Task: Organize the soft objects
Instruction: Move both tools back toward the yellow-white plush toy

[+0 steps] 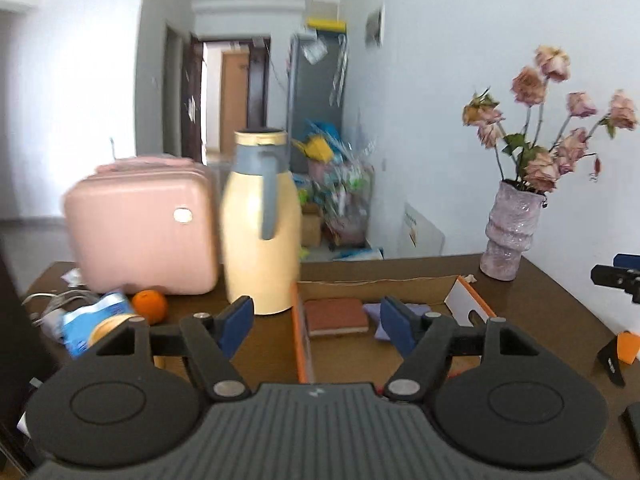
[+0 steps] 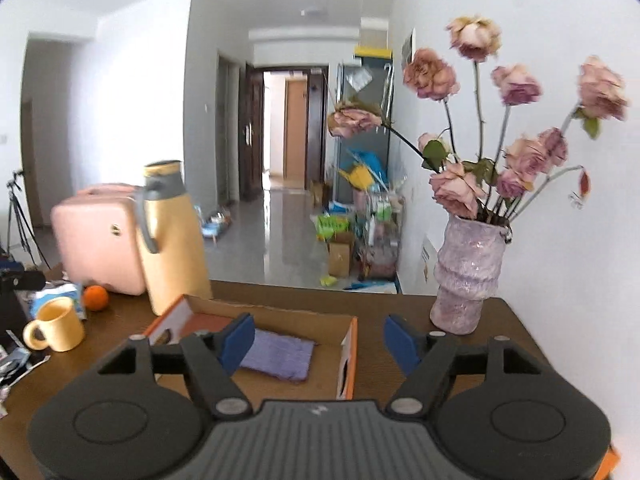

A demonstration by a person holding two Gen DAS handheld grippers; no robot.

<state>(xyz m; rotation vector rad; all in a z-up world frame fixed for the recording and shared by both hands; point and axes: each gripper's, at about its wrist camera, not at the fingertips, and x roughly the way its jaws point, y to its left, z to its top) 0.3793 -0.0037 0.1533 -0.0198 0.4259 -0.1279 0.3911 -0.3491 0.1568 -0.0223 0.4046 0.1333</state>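
Nearest the lens in each wrist view stand the tongs themselves: the left tongs [image 1: 316, 326] and the right tongs [image 2: 318, 344], both spread wide with nothing between the blue pads. Just beyond and below both pairs lies the open cardboard box [image 2: 348, 344] with orange edges, resting on the brown tabletop [image 2: 396, 336]. Inside it, ahead of the right tongs, a folded purple cloth [image 2: 278, 356] lies flat on the box floor; in the left view the same cloth [image 1: 380, 312] sits beside a folded reddish-brown cloth [image 1: 336, 316], the two close together, though whether they touch cannot be told. Neither cloth is in contact with either pair of tongs.

Farther out, to the left of the box, stand a cream thermos jug [image 1: 260, 220], a pink case [image 1: 140, 228], an orange [image 1: 150, 306] and a yellow mug [image 2: 56, 324]. To the right stands a lilac vase [image 2: 468, 272] of dried roses.

Judged from this arrangement, two soft items are already boxed; no other loose cloth is visible on the tabletop, so the task appears near completion.
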